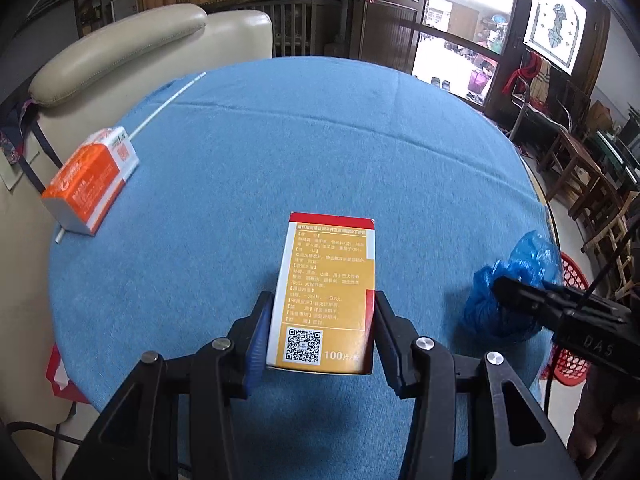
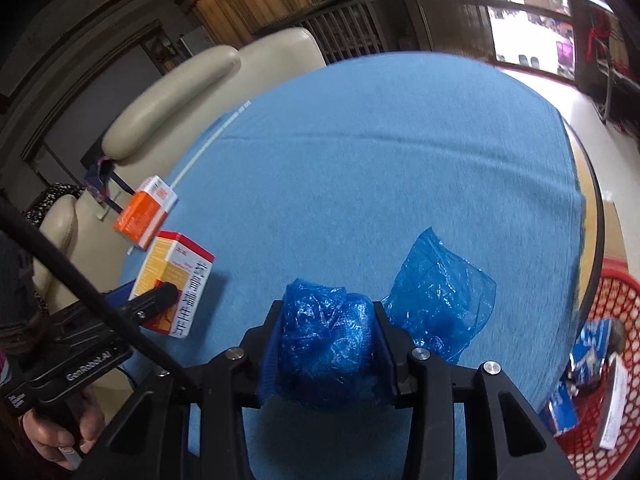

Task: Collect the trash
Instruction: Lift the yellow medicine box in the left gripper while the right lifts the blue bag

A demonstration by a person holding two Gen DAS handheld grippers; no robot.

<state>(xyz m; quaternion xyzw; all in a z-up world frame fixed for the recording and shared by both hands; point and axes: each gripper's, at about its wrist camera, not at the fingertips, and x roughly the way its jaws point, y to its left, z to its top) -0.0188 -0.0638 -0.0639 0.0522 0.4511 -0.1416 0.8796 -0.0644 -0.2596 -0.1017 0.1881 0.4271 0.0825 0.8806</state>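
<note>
Step in hand: both claws look loaded, so the judgement is that each load now goes to the red basket (image 2: 608,344) past the right edge of the counter (image 1: 304,152)
Doing it well: keep both grips firm and carry the loads clear of the counter rim, then let go only once over the basket mouth; the soft plastic may snag or trail, so lift it free first
Left claw (image 1: 318,334): partly closed, its blue pads pressed on both sides of the yellow medicine box (image 1: 326,292), near the counter's front edge
Right claw (image 2: 326,342): closed on a crumpled blue plastic bag (image 2: 332,340), a loose flap spilling to its right
Still to collect: orange box (image 1: 94,184) and a thin white stick (image 1: 168,102), far left on the counter
Basket: already holds some packaging
</note>
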